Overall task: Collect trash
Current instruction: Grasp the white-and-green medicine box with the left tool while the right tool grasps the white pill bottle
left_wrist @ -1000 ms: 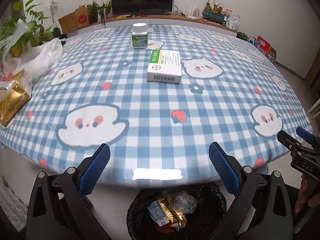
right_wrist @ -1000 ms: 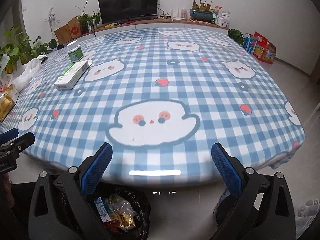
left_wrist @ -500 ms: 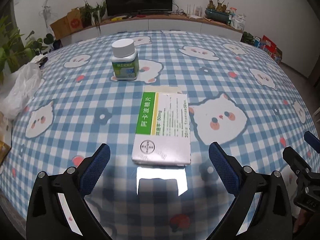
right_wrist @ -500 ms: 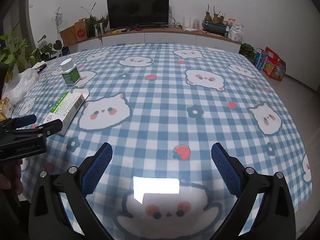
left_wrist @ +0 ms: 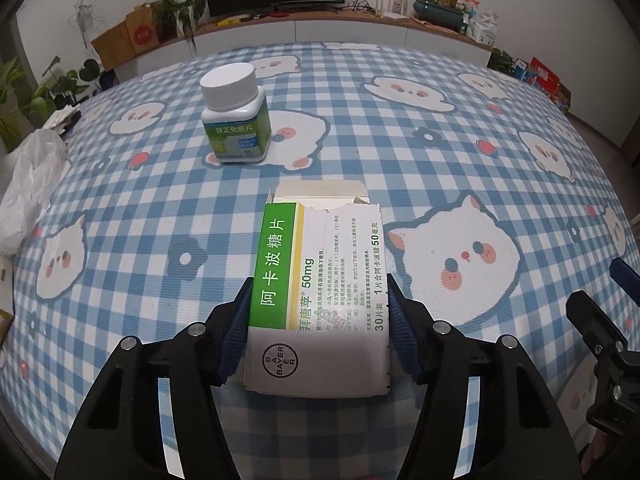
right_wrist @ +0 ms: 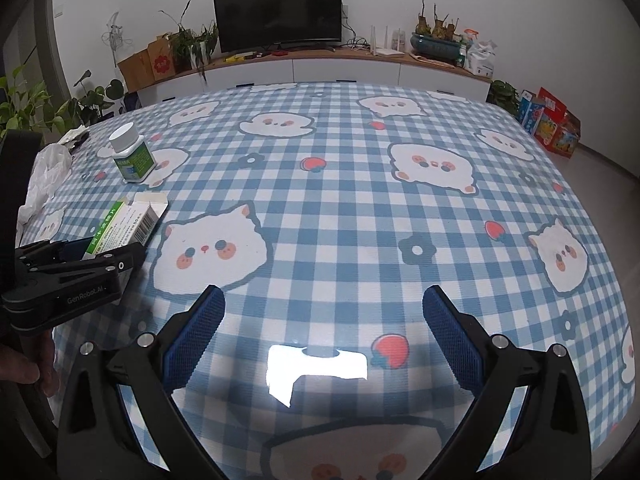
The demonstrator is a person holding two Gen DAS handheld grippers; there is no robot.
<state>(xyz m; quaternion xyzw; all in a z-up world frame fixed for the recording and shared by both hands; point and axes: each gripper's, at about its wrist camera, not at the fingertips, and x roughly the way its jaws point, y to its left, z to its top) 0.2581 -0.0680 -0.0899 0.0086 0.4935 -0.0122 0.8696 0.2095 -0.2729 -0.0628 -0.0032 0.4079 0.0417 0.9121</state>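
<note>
Left gripper (left_wrist: 318, 320) clamped on medicine box (left_wrist: 320, 288), blue pads against both long sides, far flap open. Box lying flat on checked tablecloth (left_wrist: 420, 168). Right gripper (right_wrist: 322, 334) spread wide, nothing between pads, over tablecloth to the right of the box. Beyond box: white-capped pill bottle (left_wrist: 236, 114), upright, apart from it. White plastic bag (left_wrist: 34, 188) at far-left table edge.

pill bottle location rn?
Left wrist view: the pill bottle stands upright on the tablecloth, beyond and slightly left of the medicine box clamped in the left gripper.
</note>
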